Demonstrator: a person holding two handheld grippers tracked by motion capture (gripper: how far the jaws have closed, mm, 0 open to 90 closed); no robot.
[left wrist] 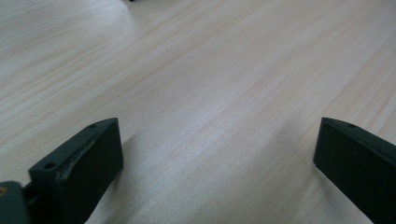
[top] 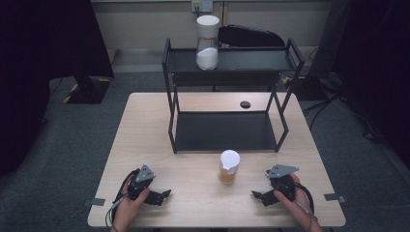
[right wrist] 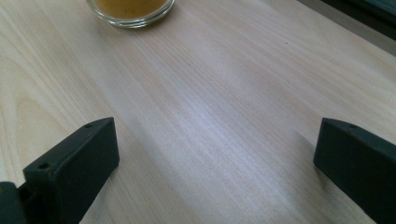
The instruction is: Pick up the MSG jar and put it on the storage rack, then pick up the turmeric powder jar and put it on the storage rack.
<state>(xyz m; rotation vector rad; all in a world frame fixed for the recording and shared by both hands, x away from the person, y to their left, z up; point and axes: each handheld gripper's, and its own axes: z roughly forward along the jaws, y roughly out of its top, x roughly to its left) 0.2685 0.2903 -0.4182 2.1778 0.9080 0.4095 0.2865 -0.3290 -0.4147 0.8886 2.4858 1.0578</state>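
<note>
A small glass jar [top: 229, 167] with a white lid and orange-brown contents stands on the wooden table [top: 145, 135], just in front of the black rack [top: 225, 130]. Its glass base [right wrist: 130, 10] sits at the top of the right gripper view. My left gripper [top: 163, 197] rests on the table at the front left, held by a hand, jaws wide open over bare wood [left wrist: 210, 116]. To the right of the jar my right gripper [top: 257, 197] lies low on the table, open, pointing left. Nothing is between either pair of jaws.
The black two-tier rack stands on the far half of the table. A tall clear jar [top: 207, 43] with a white lid and white powder stands on its top shelf. A dark round hole [top: 245, 104] is in the table behind the rack. Dark floor surrounds the table.
</note>
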